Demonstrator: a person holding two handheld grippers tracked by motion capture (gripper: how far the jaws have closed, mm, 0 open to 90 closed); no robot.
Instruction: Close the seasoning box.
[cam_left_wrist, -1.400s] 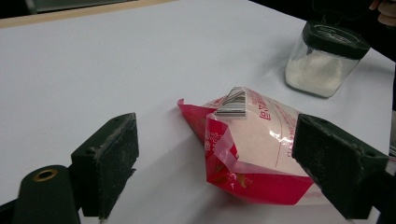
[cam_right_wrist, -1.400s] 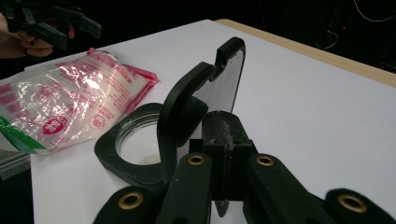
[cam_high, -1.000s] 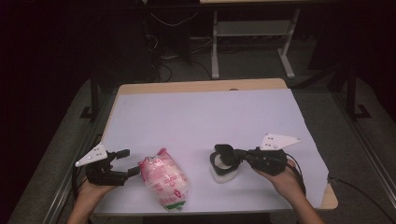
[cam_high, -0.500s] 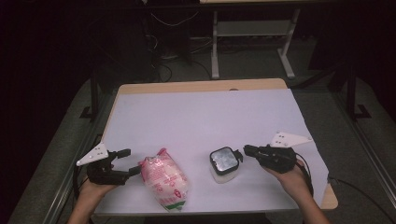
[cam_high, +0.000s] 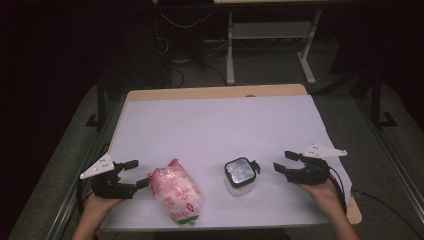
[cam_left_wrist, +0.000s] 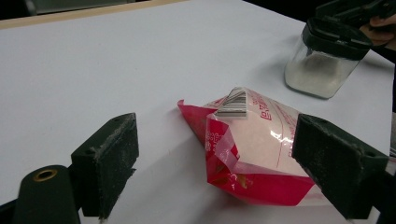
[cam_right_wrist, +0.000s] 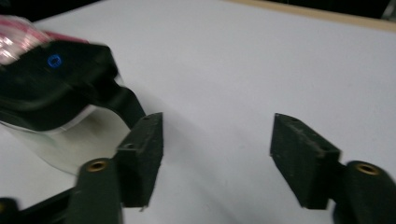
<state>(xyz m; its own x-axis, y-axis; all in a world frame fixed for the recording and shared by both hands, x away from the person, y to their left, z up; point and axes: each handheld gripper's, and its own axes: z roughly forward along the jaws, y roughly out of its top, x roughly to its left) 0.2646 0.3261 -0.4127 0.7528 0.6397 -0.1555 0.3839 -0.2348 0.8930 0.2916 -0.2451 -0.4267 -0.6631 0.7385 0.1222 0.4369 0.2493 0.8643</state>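
On the white surface (cam_high: 215, 125), our right hand-held gripper (cam_high: 281, 163) has just opened, releasing the black-lidded clear jar (cam_high: 240, 176) at lower centre; our left hand-held gripper (cam_high: 139, 174) gapes empty.

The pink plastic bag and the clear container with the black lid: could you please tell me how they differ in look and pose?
The pink plastic bag is soft, crumpled and lies on its side; the clear container with the black lid is rigid, squarish and stands upright. The bag is printed pink and red with a barcode; the container is see-through with a dark top. The bag lies nearer the left claw, the container nearer the right claw. Both rest on the white table cover, ungripped.
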